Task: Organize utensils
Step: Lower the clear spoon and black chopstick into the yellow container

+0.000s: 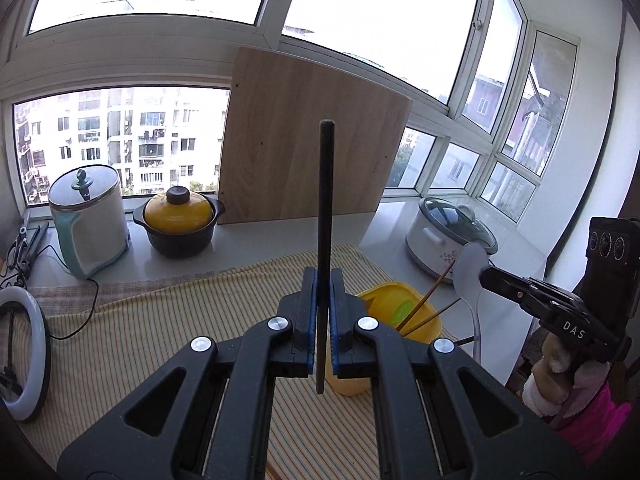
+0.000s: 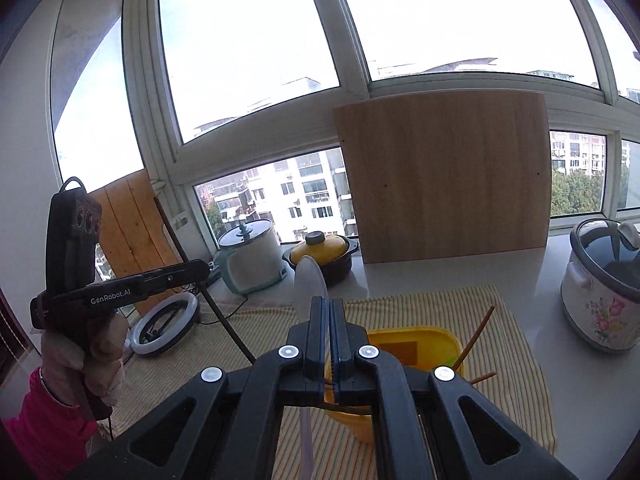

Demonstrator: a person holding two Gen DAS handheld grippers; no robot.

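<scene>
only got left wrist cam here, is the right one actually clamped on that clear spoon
Observer: Yes. In the right wrist view the right gripper's fingers are shut on the spoon's handle, and the bowl sticks up past the fingertips.
Operator: is my black stick upright from the side
Observer: No. The black chopstick slants through the left gripper, top end toward the window, well left of the yellow container.
Operator: anything off to my left i cant see
Observer: A wooden plank leans against the window frame behind your gripper.
</scene>
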